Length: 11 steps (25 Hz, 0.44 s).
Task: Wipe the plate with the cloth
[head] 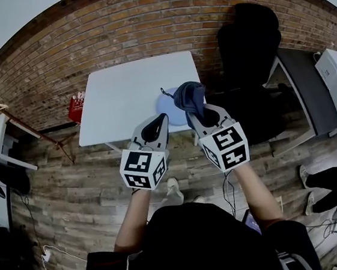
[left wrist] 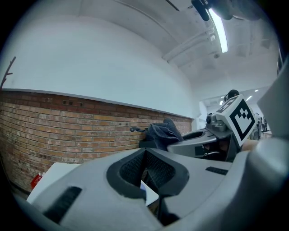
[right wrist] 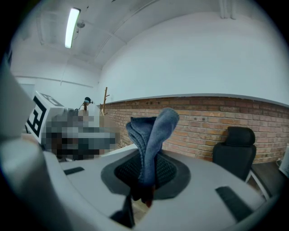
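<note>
Here, right tool (head: 196, 116) pinching cloth (head: 189, 95), left tool (head: 163, 121) clamped on plate (head: 166, 105).

Cloth (head: 189, 95), in right gripper (head: 195, 115) jaws: dark blue
Plate (head: 169, 110), at left gripper (head: 162, 120) tip: pale blue
Marker cubes (head: 142, 167): white, black squares
Table (head: 127, 93): white
Wall (head: 114, 28): red-brown brick

Both held forward, side by side. Left gripper (head: 163, 119): jaws closed on pale blue round plate (head: 166, 104) rim. Right gripper (head: 192, 116): jaws clamp dark blue fabric cloth (head: 189, 95).
</note>
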Available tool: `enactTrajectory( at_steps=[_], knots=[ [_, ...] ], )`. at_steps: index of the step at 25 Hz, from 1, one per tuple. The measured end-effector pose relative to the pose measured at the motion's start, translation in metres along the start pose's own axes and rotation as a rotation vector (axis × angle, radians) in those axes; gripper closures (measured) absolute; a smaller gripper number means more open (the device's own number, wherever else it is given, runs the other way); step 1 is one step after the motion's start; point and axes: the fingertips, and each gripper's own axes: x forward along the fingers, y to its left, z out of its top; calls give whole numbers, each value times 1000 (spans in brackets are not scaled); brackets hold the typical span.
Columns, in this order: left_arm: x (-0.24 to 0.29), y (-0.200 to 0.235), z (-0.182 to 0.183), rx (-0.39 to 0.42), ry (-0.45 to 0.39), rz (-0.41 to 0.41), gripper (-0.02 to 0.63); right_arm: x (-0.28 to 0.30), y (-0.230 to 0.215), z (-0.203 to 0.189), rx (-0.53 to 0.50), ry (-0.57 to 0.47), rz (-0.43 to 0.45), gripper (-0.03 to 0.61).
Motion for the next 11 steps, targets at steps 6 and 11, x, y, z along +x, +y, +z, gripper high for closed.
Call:
enactTrajectory(
  at_steps=[6,11],
  knots=[
    [-5,-9,-2,-1,-6,7,594,-9,3,-4,-6,-5,8,517],
    [-3,-19,1,16,-11,2,594,-18,-2,-1,-16,-21,3,517]
  ],
)
